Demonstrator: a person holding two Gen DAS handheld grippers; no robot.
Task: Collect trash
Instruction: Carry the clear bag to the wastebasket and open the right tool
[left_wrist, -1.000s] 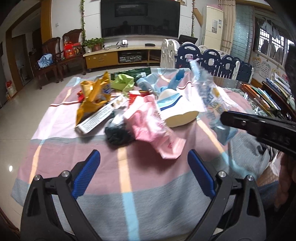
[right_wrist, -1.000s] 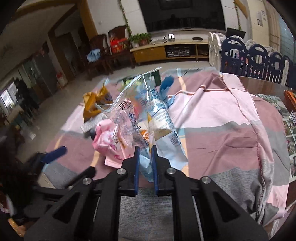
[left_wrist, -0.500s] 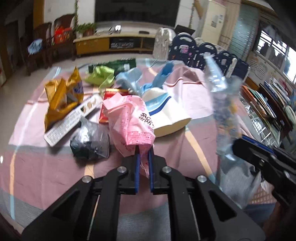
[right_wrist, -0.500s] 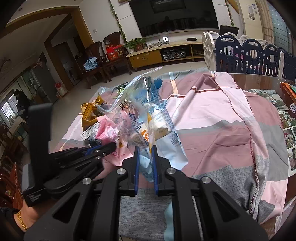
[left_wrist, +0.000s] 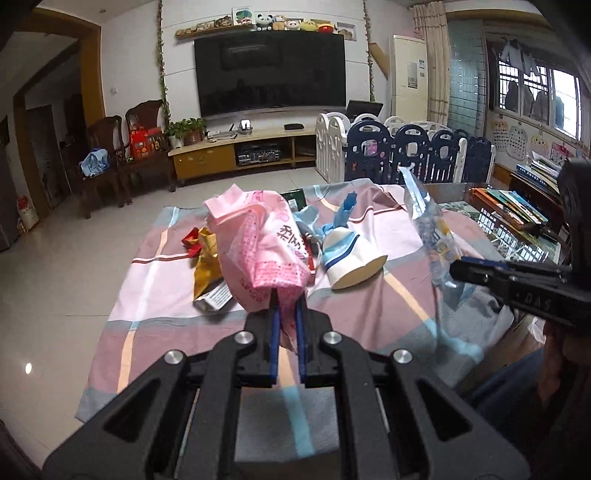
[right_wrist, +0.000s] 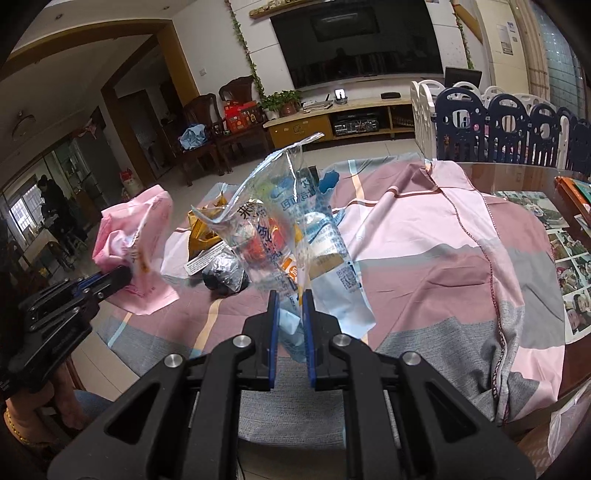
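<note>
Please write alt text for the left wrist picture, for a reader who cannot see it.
The left tongs are shut on a crumpled pink plastic bag, lifted above a checked tablecloth. A tipped paper cup and a yellow wrapper lie behind it, and the right tongs hold a clear printed bag at right.

Home living room, wall television (left_wrist: 271, 72), wooden chairs (left_wrist: 107, 155), playpen fence (left_wrist: 402, 153)

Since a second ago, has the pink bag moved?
Yes. The pink bag, shut in the left claw, has risen off the tablecloth, above the paper cup.
</note>
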